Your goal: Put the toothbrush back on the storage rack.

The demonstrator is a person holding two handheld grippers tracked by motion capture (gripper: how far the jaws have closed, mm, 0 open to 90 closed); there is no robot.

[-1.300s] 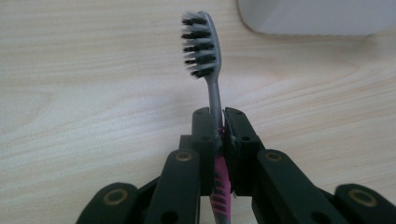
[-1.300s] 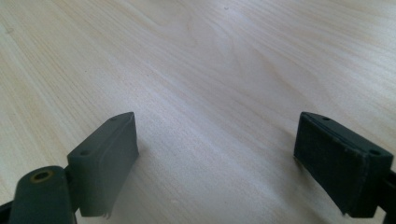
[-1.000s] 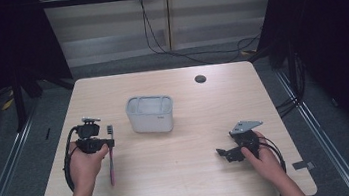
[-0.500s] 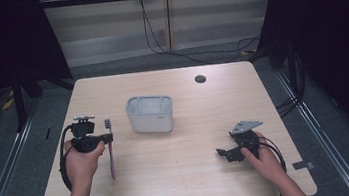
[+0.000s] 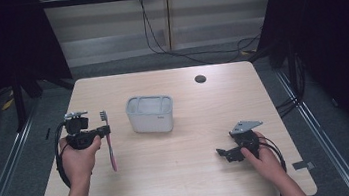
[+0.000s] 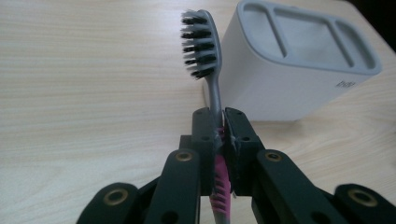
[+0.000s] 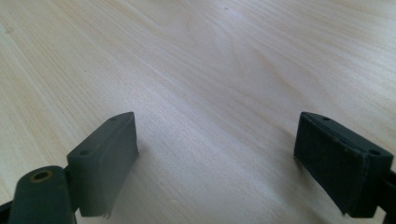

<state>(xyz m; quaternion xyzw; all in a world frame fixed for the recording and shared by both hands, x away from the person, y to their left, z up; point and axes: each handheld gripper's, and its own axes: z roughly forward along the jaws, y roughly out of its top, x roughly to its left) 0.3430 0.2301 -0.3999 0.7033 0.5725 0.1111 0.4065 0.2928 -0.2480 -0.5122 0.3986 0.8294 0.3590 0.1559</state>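
The left gripper (image 6: 219,140) is clamping a grey-necked, pink-handled, black-bristled toothbrush (image 6: 208,70), just left of the white rectangular plastic holder (image 6: 289,88). The right gripper (image 7: 229,163) is resting with jaws apart over bare light wooden table (image 7: 210,60).

left gripper (image 5: 105,131): black, brass-coloured screws | right gripper (image 5: 223,153): black, grey three-cornered plate | cables: black, seemingly looped
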